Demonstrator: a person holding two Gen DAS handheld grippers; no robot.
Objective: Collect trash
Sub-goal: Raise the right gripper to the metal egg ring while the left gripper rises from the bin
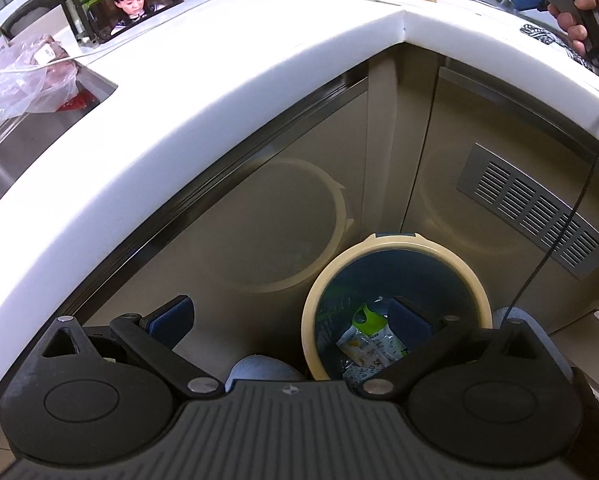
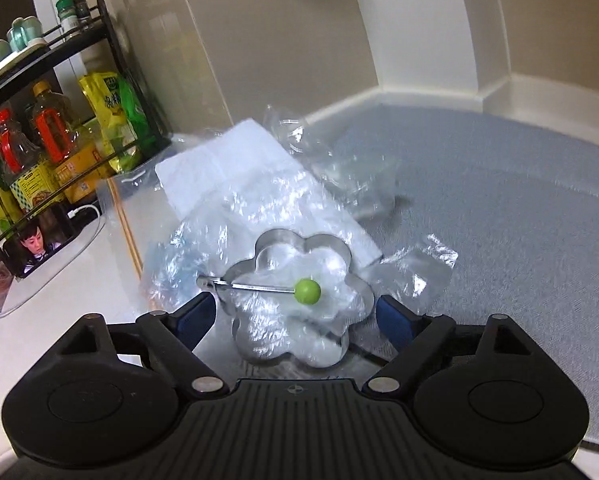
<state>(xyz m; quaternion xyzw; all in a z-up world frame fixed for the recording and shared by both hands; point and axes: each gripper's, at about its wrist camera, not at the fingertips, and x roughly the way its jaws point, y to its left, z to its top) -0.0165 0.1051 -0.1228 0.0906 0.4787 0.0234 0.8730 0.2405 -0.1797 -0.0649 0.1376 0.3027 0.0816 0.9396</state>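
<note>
On the counter, the right gripper (image 2: 295, 316) hangs with fingers spread around a flower-shaped metal ring (image 2: 299, 300) lying on crumpled clear plastic wrap (image 2: 267, 208) — the trash. It should pinch only the wrap. The left gripper (image 1: 291, 320), also spread and empty, hovers over the bin (image 1: 395, 248) below.

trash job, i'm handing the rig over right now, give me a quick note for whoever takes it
Left gripper: open, empty, above the bin on the floor.
Right gripper: open, around the flower-shaped metal mould, pads not touching it.
Done: wrappers already in the bin.
Left: clear plastic and white paper lie on the counter; the mould sits on the plastic, so likely move it aside first.
</note>
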